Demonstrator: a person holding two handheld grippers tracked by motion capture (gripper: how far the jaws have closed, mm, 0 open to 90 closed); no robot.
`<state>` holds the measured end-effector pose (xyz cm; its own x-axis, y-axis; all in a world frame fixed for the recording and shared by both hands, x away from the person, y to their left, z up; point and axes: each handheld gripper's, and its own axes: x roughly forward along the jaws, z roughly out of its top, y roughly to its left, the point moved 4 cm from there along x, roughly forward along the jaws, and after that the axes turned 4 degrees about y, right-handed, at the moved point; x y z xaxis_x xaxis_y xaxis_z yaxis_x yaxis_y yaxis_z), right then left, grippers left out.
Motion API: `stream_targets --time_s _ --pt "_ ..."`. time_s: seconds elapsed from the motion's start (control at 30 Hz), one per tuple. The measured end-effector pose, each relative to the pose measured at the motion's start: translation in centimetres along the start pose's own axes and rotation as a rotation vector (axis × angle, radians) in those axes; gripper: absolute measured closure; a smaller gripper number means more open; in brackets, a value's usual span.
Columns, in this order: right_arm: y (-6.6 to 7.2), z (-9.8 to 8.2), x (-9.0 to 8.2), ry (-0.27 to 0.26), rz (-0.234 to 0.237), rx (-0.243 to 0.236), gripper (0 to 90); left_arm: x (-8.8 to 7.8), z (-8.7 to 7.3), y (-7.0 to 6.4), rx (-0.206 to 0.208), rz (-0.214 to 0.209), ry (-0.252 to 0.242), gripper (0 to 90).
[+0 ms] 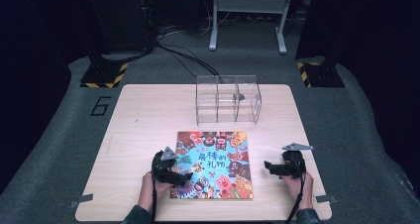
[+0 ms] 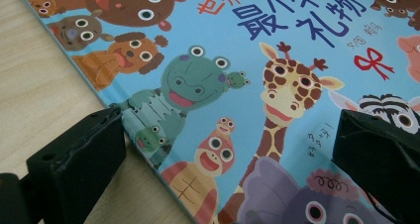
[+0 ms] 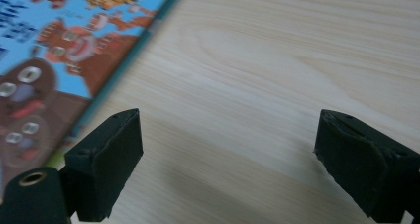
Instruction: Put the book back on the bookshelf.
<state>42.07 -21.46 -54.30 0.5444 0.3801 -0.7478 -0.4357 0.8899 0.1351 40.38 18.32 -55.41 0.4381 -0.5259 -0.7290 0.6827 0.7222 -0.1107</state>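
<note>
One colourful animal-covered picture book [image 1: 214, 164]

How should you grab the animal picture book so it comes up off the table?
Probably by its left edge. The picture book lies flat on the table, so only its thin edges offer a hold. The left hand-held gripper is open with its jaws astride that edge, one over bare wood, one over the cover. Slip one jaw underneath from the left side and pinch.

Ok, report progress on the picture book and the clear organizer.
Done: nothing visible; the picture book lies closed and flat, short of the clear organizer. In hand: left tongs open, straddling its left edge; right tongs open over bare table. Left: gripping and any move.
</note>
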Motion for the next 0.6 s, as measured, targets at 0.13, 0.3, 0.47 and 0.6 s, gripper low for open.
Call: stream_targets --time_s 0.13,0.3,0.47,0.6 --pt "2.3 1.3 0.1 0.001 0.070 -0.008 14.4 0.1 0.1 -0.2 0.002 -0.007 0.004 0.0" --pt "4.3 2.0 0.6 0.060 0.151 0.009 16.8 0.4 0.3 -0.6 0.009 -0.013 0.001 0.0" --pt "6.0 1.9 1.6 0.146 0.188 -0.012 22.0 0.4 0.3 -0.8 0.007 -0.026 0.001 0.0" --pt "6.3 1.6 1.7 0.161 0.191 -0.007 23.6 0.4 0.4 -0.7 0.018 -0.019 0.001 0.0"
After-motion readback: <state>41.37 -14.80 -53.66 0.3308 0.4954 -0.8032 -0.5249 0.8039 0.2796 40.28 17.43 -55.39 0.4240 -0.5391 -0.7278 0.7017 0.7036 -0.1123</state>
